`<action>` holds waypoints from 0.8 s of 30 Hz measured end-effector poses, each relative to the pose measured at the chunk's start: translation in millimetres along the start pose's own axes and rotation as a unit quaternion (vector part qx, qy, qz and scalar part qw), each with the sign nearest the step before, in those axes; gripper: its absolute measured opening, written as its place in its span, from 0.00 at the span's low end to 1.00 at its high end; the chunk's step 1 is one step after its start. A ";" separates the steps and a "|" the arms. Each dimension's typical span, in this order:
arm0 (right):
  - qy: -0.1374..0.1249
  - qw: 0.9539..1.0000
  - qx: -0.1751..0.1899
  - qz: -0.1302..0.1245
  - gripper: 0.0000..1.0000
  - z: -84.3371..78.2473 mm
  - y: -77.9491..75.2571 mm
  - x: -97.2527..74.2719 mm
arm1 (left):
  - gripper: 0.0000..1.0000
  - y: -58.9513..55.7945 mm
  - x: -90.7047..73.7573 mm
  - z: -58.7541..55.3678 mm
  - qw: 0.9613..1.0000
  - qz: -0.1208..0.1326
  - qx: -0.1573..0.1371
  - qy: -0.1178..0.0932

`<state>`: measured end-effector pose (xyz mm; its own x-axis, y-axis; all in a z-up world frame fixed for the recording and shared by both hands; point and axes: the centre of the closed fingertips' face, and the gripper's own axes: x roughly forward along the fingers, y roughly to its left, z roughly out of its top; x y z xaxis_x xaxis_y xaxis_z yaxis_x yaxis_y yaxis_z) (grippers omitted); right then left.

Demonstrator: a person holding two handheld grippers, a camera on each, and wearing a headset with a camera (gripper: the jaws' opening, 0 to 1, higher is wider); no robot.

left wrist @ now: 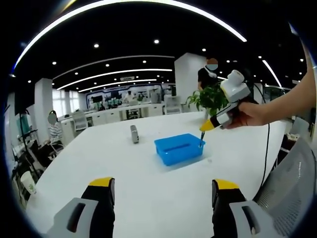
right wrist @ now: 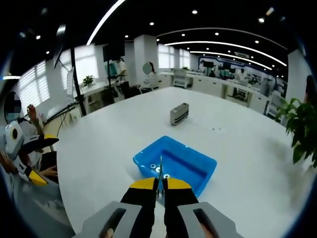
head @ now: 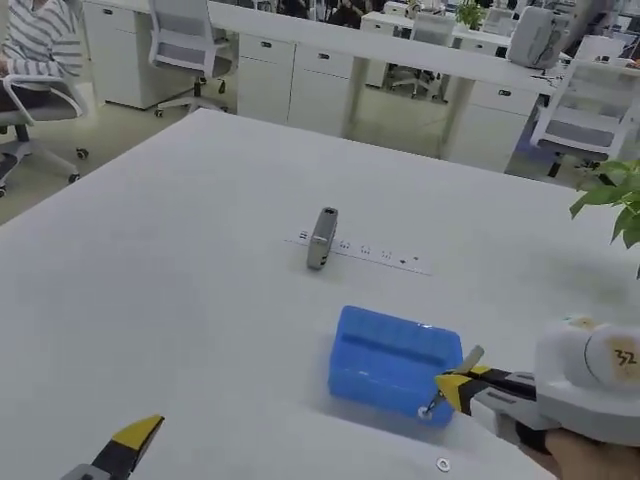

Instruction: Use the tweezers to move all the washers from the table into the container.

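The blue container (head: 392, 362) stands on the white table near its front right. My right gripper (head: 462, 384) is shut on thin metal tweezers (head: 437, 397), whose tips reach down at the container's near wall with what looks like a small washer (head: 425, 411) in them. In the right gripper view the tweezers (right wrist: 160, 179) point into the container (right wrist: 181, 161), where washers (right wrist: 153, 166) lie. One loose washer (head: 443, 464) lies on the table in front of the container. My left gripper (left wrist: 163, 198) is open and holds nothing, low at the left (head: 130, 440).
A small grey metal box (head: 321, 238) stands mid-table by a row of flush sockets (head: 385, 254). A potted plant (head: 615, 195) leans in at the right edge. Office chairs (head: 185, 45) and desks stand beyond the table, and a person (left wrist: 210, 74) stands behind it.
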<state>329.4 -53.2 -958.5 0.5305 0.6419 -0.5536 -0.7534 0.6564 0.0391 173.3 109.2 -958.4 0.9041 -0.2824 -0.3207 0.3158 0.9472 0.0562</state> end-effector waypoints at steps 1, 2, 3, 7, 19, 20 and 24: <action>-0.003 1.000 0.003 0.001 0.01 2.1 -0.3 -0.5 | 0.83 -0.5 0.2 0.3 1.000 -0.001 0.000 0.000; -0.008 1.000 0.008 0.001 0.01 5.5 -1.1 -1.3 | 0.85 -0.7 0.2 0.5 1.000 -0.001 0.000 -0.001; -0.010 1.000 0.009 0.000 0.01 7.2 -1.6 -1.7 | 0.86 -1.2 0.3 1.4 1.000 -0.002 -0.002 -0.003; -0.011 1.000 -0.005 0.000 0.01 11.9 -1.5 -0.9 | 0.92 0.0 0.1 3.6 1.000 0.001 -0.011 -0.010; -0.032 0.999 -0.015 -0.003 0.01 36.4 -6.3 3.3 | 0.99 0.9 -0.1 6.4 1.000 0.003 -0.022 -0.019; -0.034 0.999 -0.014 -0.005 0.01 38.7 -7.9 4.5 | 0.99 1.1 -0.1 6.4 1.000 0.004 -0.022 -0.020; -0.041 0.999 -0.010 -0.012 0.01 43.3 -14.7 8.7 | 0.99 2.1 -0.4 6.0 1.000 0.006 -0.020 -0.019</action>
<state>361.9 -40.2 -927.9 0.5783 0.6566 -0.4841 -0.7468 0.6650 0.0099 175.3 110.4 -952.5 0.9185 -0.2752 -0.2840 0.2931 0.9558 0.0218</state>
